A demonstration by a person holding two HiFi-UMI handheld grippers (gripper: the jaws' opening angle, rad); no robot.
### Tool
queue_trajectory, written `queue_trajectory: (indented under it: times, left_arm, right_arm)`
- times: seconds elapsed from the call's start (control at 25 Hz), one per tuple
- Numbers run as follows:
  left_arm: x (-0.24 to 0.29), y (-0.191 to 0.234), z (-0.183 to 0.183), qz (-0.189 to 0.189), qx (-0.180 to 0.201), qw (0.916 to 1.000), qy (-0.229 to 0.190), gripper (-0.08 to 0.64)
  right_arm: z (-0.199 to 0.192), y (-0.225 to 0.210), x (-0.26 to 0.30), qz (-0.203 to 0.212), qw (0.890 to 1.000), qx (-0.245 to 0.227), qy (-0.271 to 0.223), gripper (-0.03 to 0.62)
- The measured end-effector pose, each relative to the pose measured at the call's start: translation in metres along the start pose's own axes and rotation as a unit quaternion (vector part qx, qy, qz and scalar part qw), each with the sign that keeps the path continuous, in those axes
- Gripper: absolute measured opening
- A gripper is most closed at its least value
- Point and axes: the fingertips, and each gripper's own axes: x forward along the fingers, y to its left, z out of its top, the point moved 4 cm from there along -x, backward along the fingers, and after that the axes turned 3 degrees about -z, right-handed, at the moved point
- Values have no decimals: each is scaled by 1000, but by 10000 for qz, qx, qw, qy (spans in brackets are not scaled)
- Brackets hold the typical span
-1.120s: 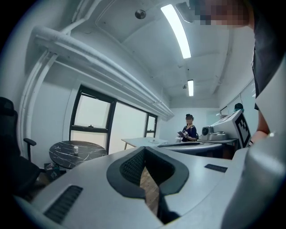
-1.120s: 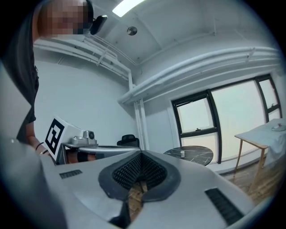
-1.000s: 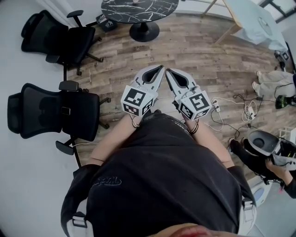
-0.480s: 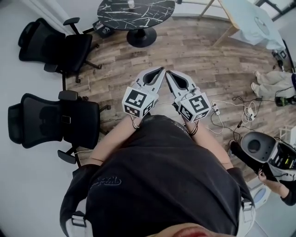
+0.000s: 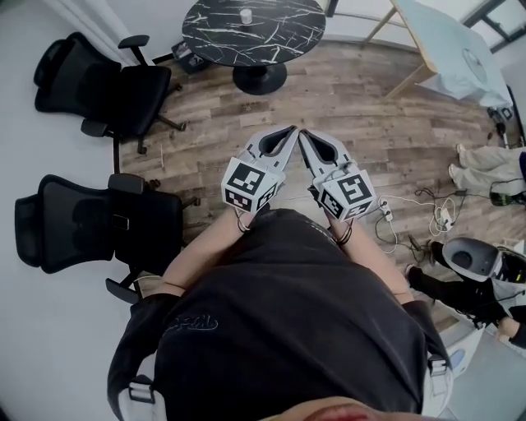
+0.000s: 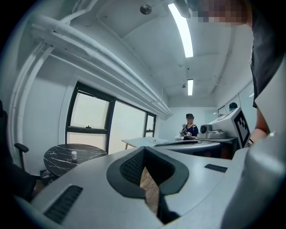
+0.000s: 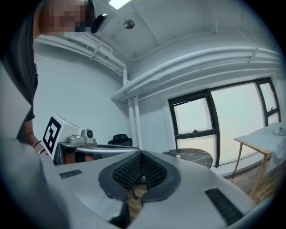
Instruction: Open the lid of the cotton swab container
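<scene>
A small white cotton swab container [image 5: 246, 16] stands on a round black marble table [image 5: 279, 37] at the top of the head view, well beyond both grippers. My left gripper [image 5: 288, 131] and right gripper [image 5: 302, 133] are held side by side in front of my body over the wooden floor, both shut with nothing between the jaws. In the left gripper view the container [image 6: 74, 155] is a tiny white shape on the table [image 6: 87, 156] at the far left, past the shut left gripper [image 6: 144, 150]. In the right gripper view the table [image 7: 194, 155] lies beyond the shut right gripper [image 7: 141, 154].
Two black office chairs [image 5: 123, 78] [image 5: 94, 222] stand at the left by the white wall. A light table [image 5: 448, 45] is at the upper right. Cables and a power strip [image 5: 411, 205] lie on the floor at right, near a seated person [image 5: 489, 156] and another person [image 5: 472, 288].
The round table and the container have come further into view at the top as I move towards them. Both grippers stay shut and side by side.
</scene>
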Motion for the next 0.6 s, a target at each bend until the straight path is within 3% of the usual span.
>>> queue_trajectory:
  times: [0.6]
  left_arm:
    - [1, 172, 37, -44, 112, 9999, 7, 12]
  right_arm:
    - [32, -7, 171, -163, 9998, -150, -13, 18]
